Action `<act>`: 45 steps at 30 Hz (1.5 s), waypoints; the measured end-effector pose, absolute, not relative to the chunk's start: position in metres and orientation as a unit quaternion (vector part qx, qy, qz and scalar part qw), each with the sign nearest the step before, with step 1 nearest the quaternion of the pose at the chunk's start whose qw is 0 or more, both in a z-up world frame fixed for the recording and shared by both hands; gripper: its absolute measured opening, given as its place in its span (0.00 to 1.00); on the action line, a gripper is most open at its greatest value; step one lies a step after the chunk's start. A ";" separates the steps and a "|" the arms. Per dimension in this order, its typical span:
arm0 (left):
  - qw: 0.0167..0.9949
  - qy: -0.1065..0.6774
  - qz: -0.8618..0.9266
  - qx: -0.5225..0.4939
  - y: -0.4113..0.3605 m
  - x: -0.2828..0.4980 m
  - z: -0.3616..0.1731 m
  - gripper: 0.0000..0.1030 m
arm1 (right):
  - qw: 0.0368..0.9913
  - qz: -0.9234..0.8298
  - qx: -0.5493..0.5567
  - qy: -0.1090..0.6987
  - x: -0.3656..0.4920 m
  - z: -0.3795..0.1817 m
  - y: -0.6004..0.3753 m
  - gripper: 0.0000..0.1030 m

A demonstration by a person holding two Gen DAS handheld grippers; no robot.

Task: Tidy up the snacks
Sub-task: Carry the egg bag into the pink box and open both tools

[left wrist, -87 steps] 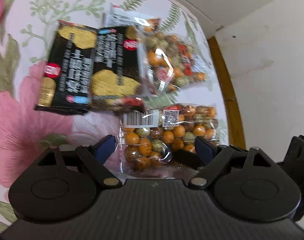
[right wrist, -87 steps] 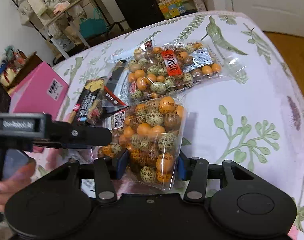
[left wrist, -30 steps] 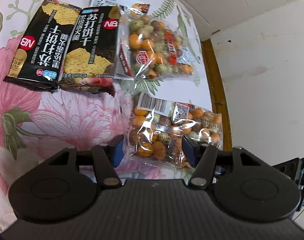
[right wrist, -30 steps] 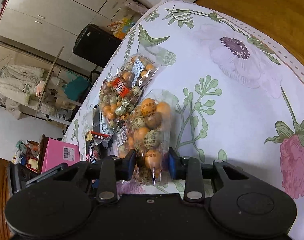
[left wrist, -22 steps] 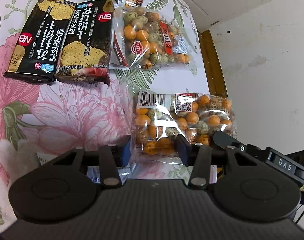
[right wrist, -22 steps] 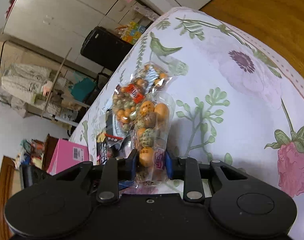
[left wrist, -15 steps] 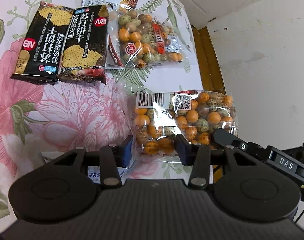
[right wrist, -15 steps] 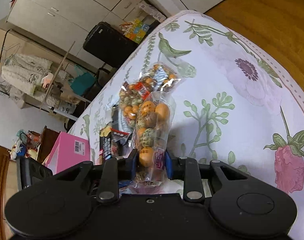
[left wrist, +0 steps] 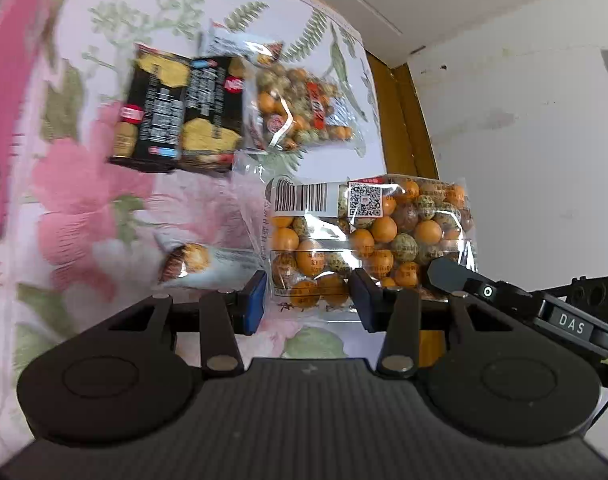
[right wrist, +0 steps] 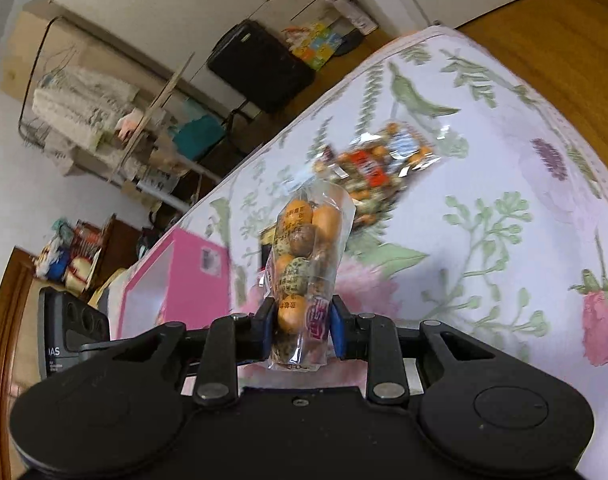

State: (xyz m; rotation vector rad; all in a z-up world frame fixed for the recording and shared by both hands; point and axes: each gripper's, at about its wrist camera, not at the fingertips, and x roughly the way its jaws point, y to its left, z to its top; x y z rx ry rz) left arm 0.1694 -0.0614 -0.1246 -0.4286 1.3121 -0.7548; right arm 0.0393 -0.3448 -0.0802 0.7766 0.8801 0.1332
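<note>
My left gripper (left wrist: 307,300) and right gripper (right wrist: 300,326) both have jaws clamped on one clear bag of orange and speckled balls (left wrist: 368,236); its label print is unreadable.

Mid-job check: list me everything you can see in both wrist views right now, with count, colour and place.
Held candy bag: one, clear, orange and speckled balls inside, gripped at both ends, lifted off the bed.
Second candy bag: one, clear with red label, lying on the bedspread.
Cracker packs: two, black and yellow, side by side left of the second bag.
White packet: one, white with brown print, on the bedspread near the left tool.
White wrapper: one, partly under the second bag.
Pink box: one, at the bed's far side.
Bedspread: one, white, floral.
Suitcase: one, black, on the floor.
Left tool: shut on the bag.
Right tool: shut on the bag's other end.
</note>
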 end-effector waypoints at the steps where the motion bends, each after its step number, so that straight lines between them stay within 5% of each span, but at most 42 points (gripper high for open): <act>1: 0.712 0.587 -0.338 -0.187 -0.055 0.168 -0.120 0.42 | 0.829 0.069 0.364 0.419 0.040 -0.078 -0.338 0.32; 18: 0.805 0.517 -0.232 -0.174 0.115 0.196 -0.048 0.42 | 0.810 0.233 0.281 0.459 0.151 -0.029 -0.186 0.32; 37: 0.800 0.560 -0.138 -0.163 0.191 0.241 -0.114 0.42 | 0.786 0.245 0.199 0.532 0.230 -0.084 -0.072 0.34; 44: 0.815 0.560 -0.109 -0.103 0.176 0.236 -0.116 0.43 | 0.811 0.225 0.105 0.530 0.220 -0.084 -0.048 0.44; 45: 0.819 0.557 -0.102 -0.097 0.174 0.235 -0.114 0.50 | 0.816 0.219 0.078 0.530 0.217 -0.083 -0.043 0.50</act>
